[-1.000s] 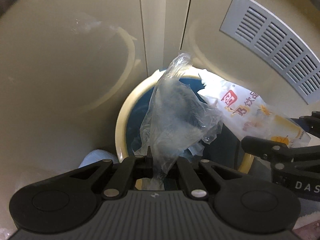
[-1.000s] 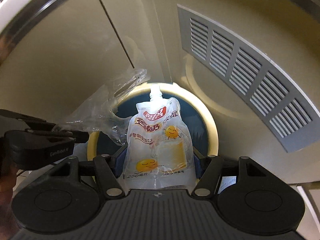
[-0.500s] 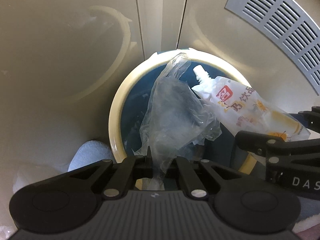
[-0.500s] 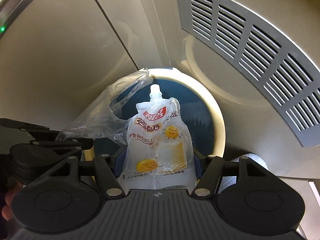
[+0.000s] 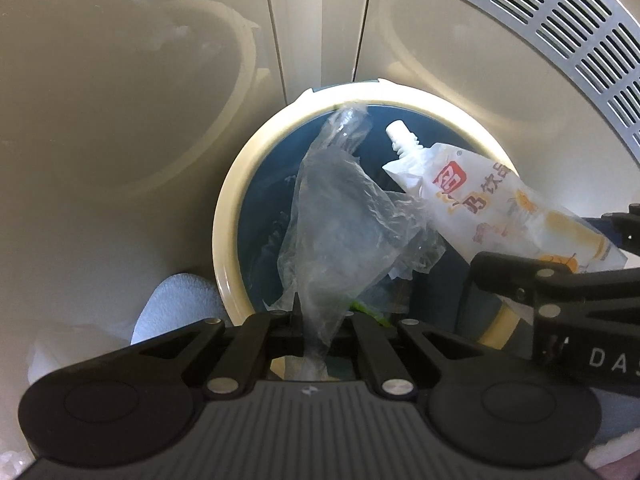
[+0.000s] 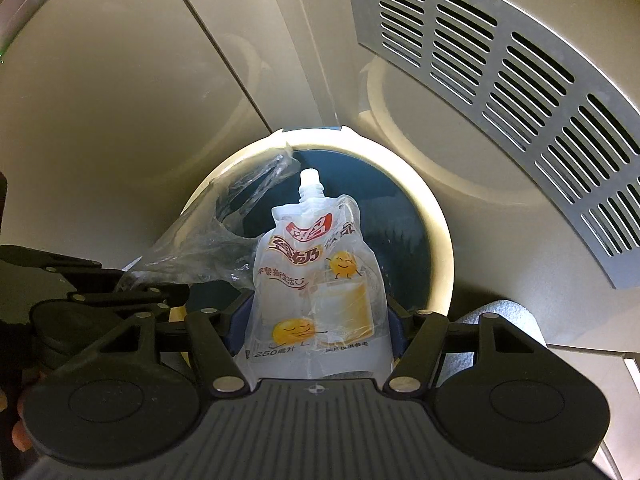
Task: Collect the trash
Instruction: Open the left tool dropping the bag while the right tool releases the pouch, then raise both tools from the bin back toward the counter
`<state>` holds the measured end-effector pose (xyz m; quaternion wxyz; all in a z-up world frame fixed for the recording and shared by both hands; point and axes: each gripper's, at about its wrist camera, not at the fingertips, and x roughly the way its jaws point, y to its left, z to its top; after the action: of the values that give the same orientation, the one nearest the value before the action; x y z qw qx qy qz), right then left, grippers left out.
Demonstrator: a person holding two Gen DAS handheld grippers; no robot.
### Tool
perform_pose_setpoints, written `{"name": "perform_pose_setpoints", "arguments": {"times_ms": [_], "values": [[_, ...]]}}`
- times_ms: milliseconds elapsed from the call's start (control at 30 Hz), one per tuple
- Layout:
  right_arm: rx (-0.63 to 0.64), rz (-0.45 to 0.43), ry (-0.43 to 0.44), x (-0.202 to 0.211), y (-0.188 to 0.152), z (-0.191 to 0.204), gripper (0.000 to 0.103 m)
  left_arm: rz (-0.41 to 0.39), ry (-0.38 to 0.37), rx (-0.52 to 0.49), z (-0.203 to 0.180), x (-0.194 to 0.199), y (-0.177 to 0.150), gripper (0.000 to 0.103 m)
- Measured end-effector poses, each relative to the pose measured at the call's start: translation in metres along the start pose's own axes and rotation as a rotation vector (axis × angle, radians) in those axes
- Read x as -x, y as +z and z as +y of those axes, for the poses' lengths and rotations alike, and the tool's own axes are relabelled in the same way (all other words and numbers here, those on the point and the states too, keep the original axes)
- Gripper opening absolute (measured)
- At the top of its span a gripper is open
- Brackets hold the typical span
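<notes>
Clear, crinkled plastic film forms the item in the left gripper [image 5: 316, 320]: a thin plastic bag [image 5: 344, 216] pinched at its lower end between jaws clenched fully together, the rest of it standing up loosely over the mouth of the trash bin [image 5: 228, 216]. The bin is round, with a cream rim and a dark blue interior, and sits directly below both tools, against a beige cabinet front [image 5: 120, 120] with vertical panel seams. A grey slotted vent panel [image 5: 568, 24] is set into that surface at upper right. The right gripper [image 6: 316, 320] grasps a white spouted drink pouch [image 6: 320, 280] by its lower edges, its jaws standing wide against the pouch's two sides; the pouch is upright in that view, spout uppermost, printed with red lettering and yellow smiling faces, and positioned over the bin opening. In the left wrist view the same pouch [image 5: 496, 208] lies at a slant to the right of the bag, spout toward the bin's far rim, with the right gripper's black frame below it. Bag and pouch overlap at their edges; whether they touch cannot be determined. A white textured object [image 5: 176, 304] sits just outside the bin's rim; its nature cannot be determined. Something green [image 5: 368, 312] shows inside the bin, mostly hidden.
</notes>
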<state>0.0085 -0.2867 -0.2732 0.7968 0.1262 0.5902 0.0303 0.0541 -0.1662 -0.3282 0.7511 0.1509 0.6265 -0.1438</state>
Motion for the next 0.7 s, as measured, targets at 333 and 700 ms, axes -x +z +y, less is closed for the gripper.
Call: {"name": "perform_pose_setpoints", "arguments": {"times_ms": [333, 700], "values": [[-0.069, -0.051, 0.011, 0.005, -0.003, -0.007, 0.083, -0.029, -0.028, 0.024, 0.002, 0.005, -0.004, 0.102], [-0.058, -0.117, 0.067, 0.050, -0.015, -0.007, 0.089, 0.004, -0.055, 0.038, 0.013, 0.021, -0.011, 0.103]]}}
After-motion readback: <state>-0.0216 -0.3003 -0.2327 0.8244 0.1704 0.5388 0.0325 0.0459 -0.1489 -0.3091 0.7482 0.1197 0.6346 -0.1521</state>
